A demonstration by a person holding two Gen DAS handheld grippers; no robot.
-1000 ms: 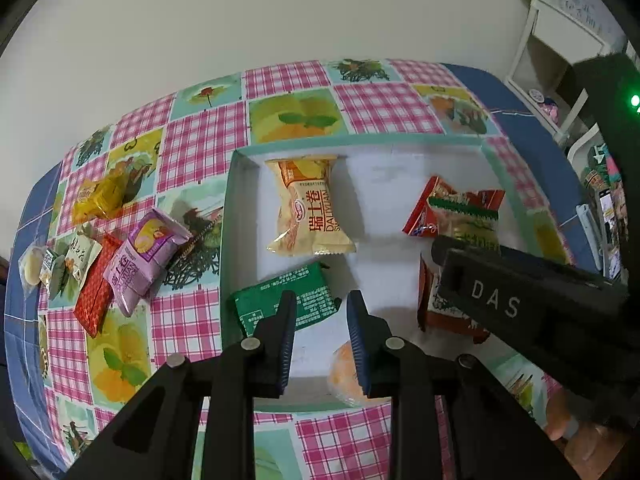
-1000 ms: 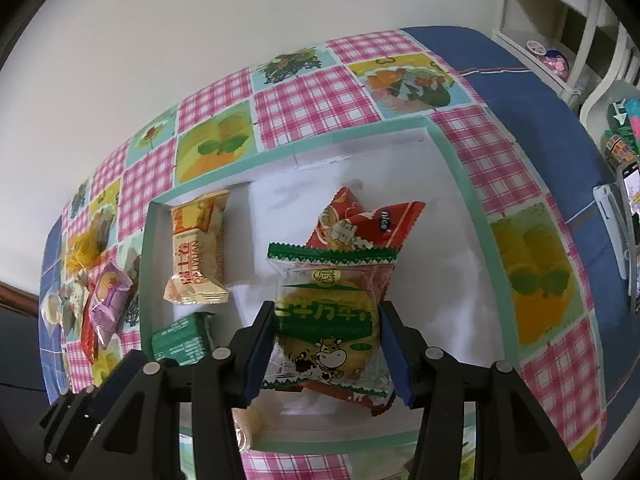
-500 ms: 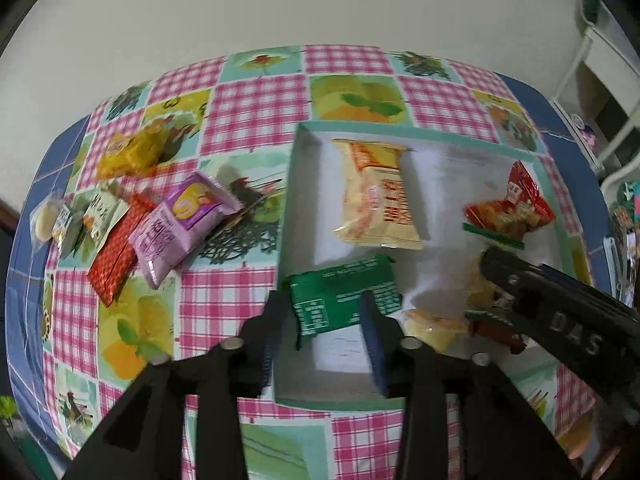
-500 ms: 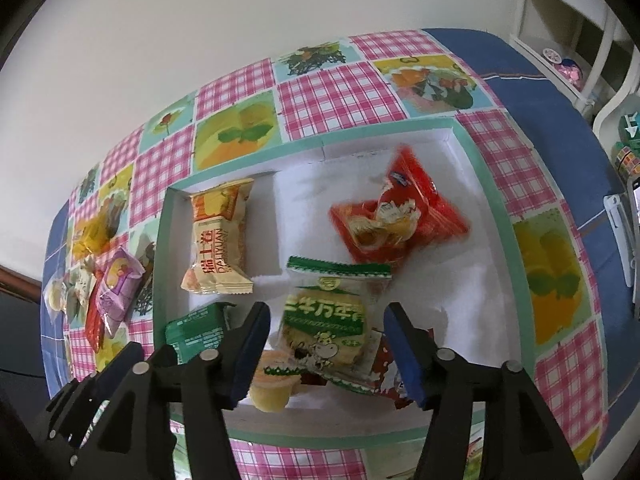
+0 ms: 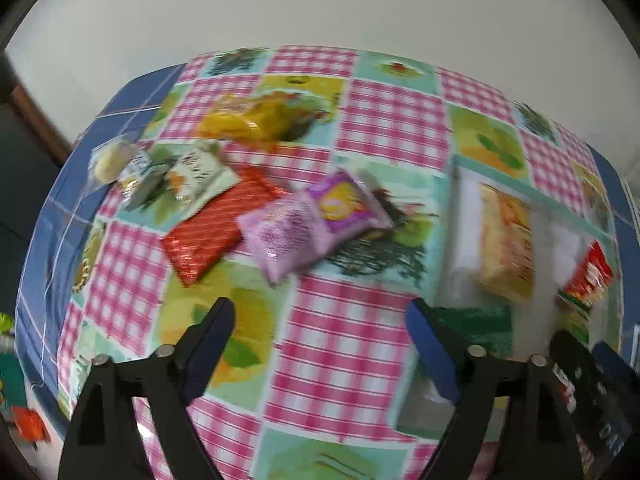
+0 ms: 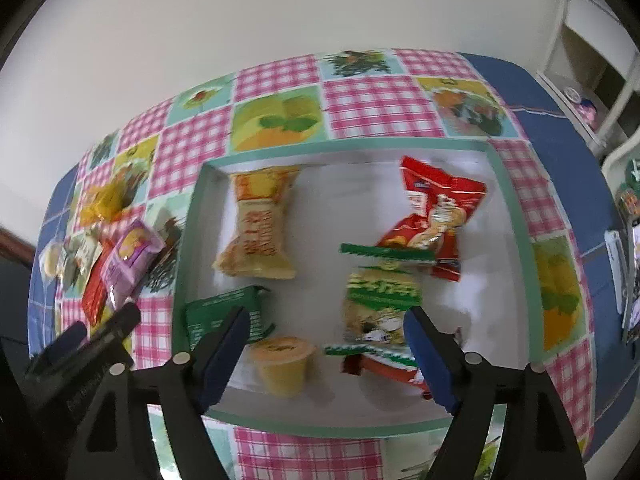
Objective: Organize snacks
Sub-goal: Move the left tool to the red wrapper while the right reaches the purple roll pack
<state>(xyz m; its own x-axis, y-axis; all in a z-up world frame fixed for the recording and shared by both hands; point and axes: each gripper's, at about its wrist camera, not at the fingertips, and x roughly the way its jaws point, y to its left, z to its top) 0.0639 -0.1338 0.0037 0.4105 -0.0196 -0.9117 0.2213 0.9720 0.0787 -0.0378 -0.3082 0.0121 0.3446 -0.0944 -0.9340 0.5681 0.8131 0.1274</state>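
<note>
The checked tablecloth carries a tray and loose snack packets.

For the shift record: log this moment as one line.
left tool: open, empty, jaws just opening, over tablecloth | right tool: open, just released green cracker pack | tray: six snacks | loose: purple pack

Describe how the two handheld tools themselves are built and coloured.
Both look alike. The left tool has two matte black angular plastic fingers, each with a silver round pivot pin and a dark blue flat pad on its inner face. The right tool matches it. White lettering marks its black body, too blurred to read. No cables, sleeves or hands show.
</note>
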